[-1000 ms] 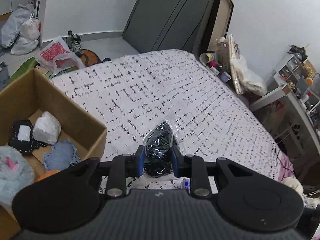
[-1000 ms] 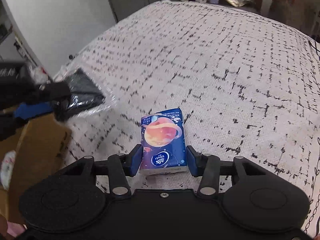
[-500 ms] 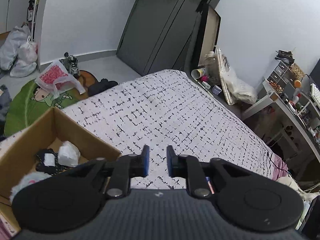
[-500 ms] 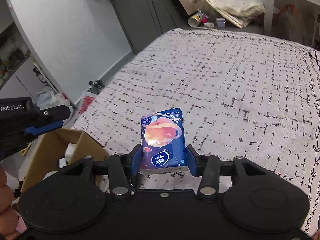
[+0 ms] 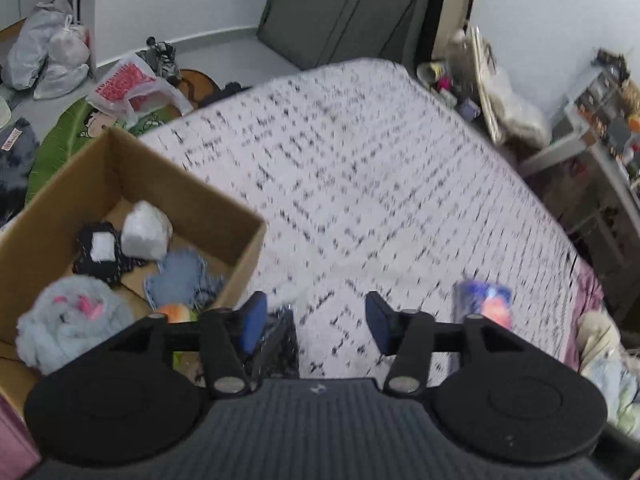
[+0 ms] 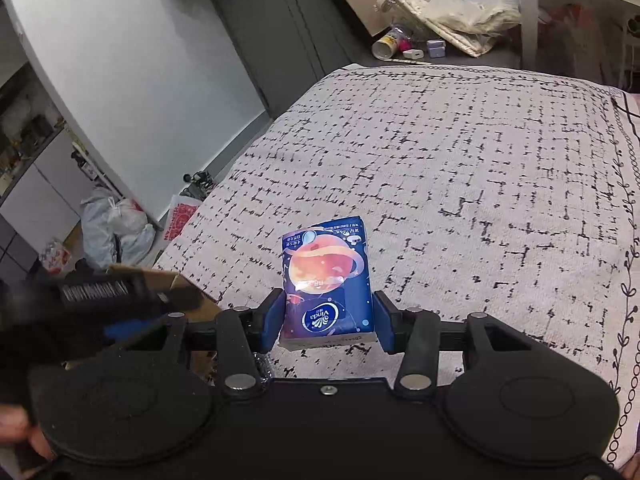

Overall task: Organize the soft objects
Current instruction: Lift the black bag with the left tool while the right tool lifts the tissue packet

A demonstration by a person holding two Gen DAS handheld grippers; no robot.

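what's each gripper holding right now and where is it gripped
Right gripper: tissue pack, clamped by its long sides near the lower end. Left gripper: nothing, its jaws have just been opening.

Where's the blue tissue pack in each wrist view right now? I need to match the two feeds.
Left wrist: the tissue pack is a blurred blue-and-orange shape at lower right, above the bedspread.
Right wrist: lower centre, clamped between the right gripper pads.
Shared landmark: the cardboard box, left of the bedspread in both views.
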